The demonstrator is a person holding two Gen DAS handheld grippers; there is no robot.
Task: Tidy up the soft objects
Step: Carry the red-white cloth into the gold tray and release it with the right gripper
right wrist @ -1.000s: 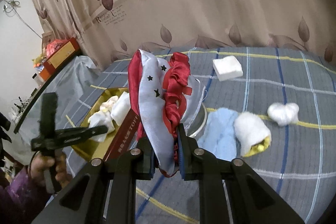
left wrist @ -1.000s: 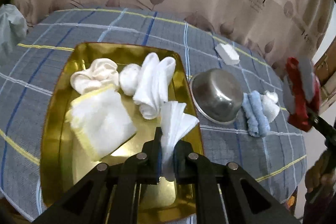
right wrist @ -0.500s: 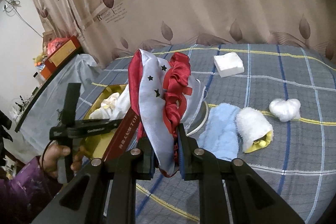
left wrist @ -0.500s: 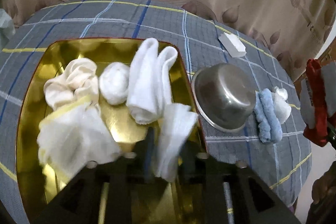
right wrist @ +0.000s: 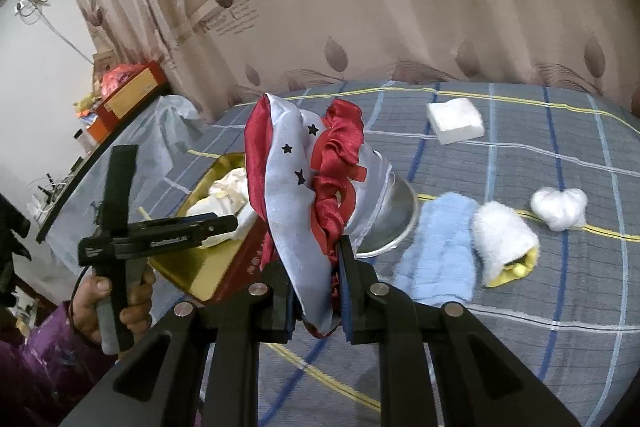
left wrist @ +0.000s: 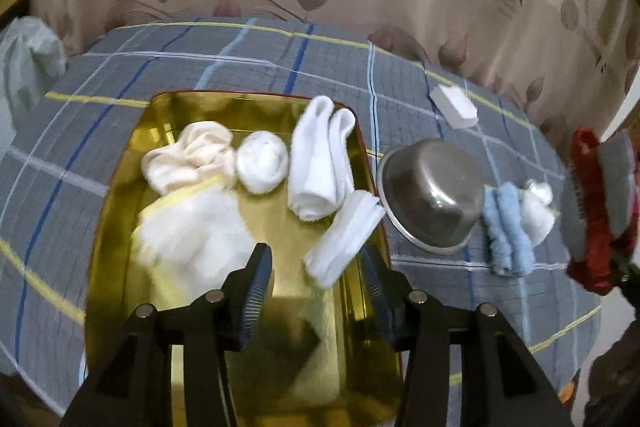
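Note:
A gold tray (left wrist: 120, 211) holds several white soft items: a cream cloth (left wrist: 188, 155), a white ball (left wrist: 262, 161), a rolled white towel (left wrist: 320, 159), a yellow-edged white cloth (left wrist: 192, 239) and a folded white tissue (left wrist: 346, 237) by the right rim. My left gripper (left wrist: 316, 263) is open and empty just above and behind the tissue. My right gripper (right wrist: 316, 279) is shut on a red and silver satin cloth (right wrist: 296, 187), held above the table; the cloth also shows in the left wrist view (left wrist: 596, 203).
A steel bowl (left wrist: 434, 195) lies right of the tray. A blue towel (right wrist: 440, 251), a white and yellow cloth (right wrist: 504, 239), a white fluffy ball (right wrist: 558, 207) and a white foam block (right wrist: 454, 119) lie on the checked tablecloth (right wrist: 560, 155). A curtain hangs behind.
My left gripper opened and let go of the white tissue, which now lies in the tray by its right rim. The right gripper still holds the satin cloth.

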